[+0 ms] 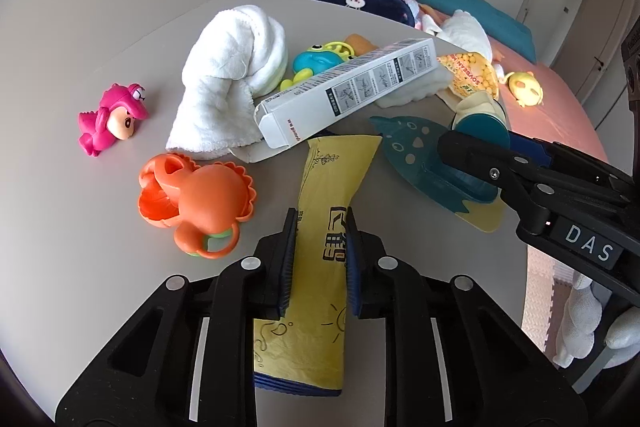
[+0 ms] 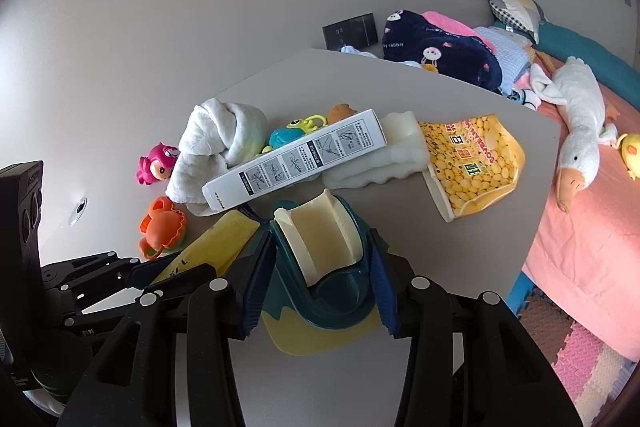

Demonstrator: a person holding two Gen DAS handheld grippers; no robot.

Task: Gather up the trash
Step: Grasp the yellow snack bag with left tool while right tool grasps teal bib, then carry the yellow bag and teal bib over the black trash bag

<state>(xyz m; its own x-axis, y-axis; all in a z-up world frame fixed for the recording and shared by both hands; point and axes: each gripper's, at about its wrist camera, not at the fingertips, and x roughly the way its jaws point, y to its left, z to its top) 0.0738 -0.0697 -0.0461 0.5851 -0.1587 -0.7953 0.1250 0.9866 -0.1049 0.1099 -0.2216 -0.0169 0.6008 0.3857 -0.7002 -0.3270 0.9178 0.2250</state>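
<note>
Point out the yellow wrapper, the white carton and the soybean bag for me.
yellow wrapper [image 1: 320, 227], left wrist view, printed middle between the left fingers.
white carton [image 2: 296, 159], right wrist view, side panel with the instruction drawings.
soybean bag [image 2: 476, 163], right wrist view, centre of its bean-printed front.

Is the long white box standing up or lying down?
Lying down. The white box rests lengthwise, propped on the white towel and toys.

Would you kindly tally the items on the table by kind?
Toys: 4 (pink, orange, blue-green, orange-brown)
Packaging: 3 (yellow wrapper, white box, soybean bag)
Cloths/sponges: 2 (towel, sponge)
Teal dustpan: 1
Total: 10
</note>
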